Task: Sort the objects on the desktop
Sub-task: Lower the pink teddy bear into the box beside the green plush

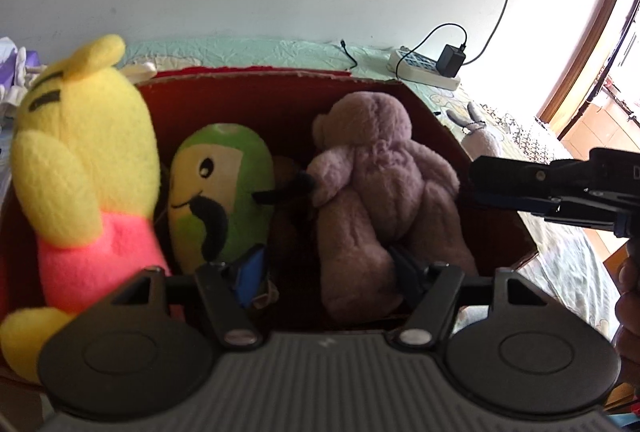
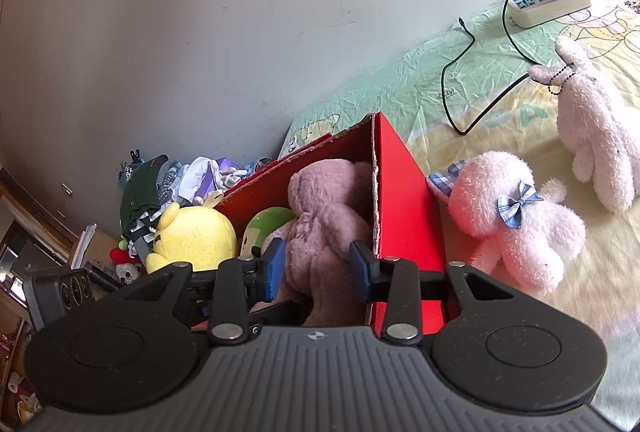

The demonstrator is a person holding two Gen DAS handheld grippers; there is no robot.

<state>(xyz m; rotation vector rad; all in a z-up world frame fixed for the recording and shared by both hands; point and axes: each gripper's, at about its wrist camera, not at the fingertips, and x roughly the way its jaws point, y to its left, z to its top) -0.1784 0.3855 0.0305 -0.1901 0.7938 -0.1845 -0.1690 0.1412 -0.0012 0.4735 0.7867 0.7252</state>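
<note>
While the right gripper (image 2: 316, 266) is pinched on the mauve plush bear (image 2: 324, 228), the left gripper (image 1: 326, 272) is held spread, its jaws opening with nothing pressed between them. Both are hung inside the crowded red box (image 2: 404, 199), hemmed by its walls. Open bedding lies beyond its right wall. No writing can be read.

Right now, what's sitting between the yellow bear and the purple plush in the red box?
A green plush sits between the yellow bear and the purple plush inside the red box, clearest in the left wrist view.
</note>
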